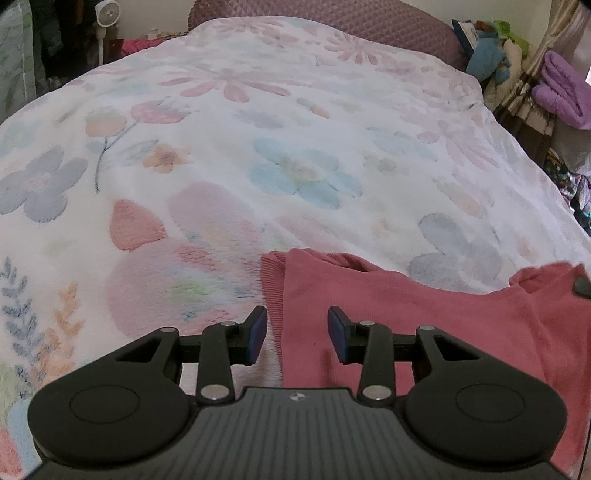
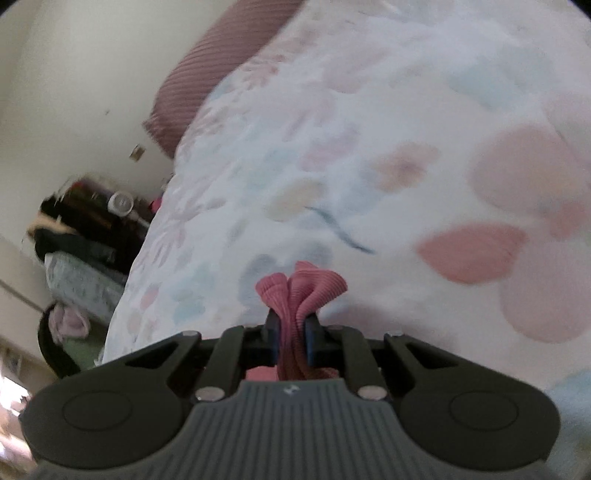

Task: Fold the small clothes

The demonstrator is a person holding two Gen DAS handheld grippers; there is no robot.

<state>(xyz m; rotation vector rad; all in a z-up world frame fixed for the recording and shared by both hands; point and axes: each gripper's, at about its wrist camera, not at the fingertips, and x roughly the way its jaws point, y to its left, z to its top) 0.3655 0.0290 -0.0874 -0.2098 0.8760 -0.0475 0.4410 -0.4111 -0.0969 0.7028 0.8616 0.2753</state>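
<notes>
1. Bedroom clutter rings a bed covered by a white fleece blanket printed with pastel flowers.
2. At the head of the bed lies a mauve quilted pillow; the right wrist view shows it too, tilted by the camera angle.
3. A white fan stands beyond the far left corner of the bed, and a purple folded towel sits on a pile at the far right.
4. A pink garment lies on the blanket at the near right of the left wrist view, its ribbed hem running along its left edge.
5. The left gripper is wide open and holds nothing; the ribbed hem lies between its blue pads, with the garment's body under the right pad.
6. I cannot tell whether the pads touch the cloth.
7. The right gripper is clamped tight on a bunched fold of the same garment, whose ribbed edge fans out just past the fingertips.
8. That gripper is lifted above the blanket, which shows blurred beneath it.
9. At the right edge of the left wrist view, the garment rises in a peak toward a dark part that I cannot identify for sure.
</notes>
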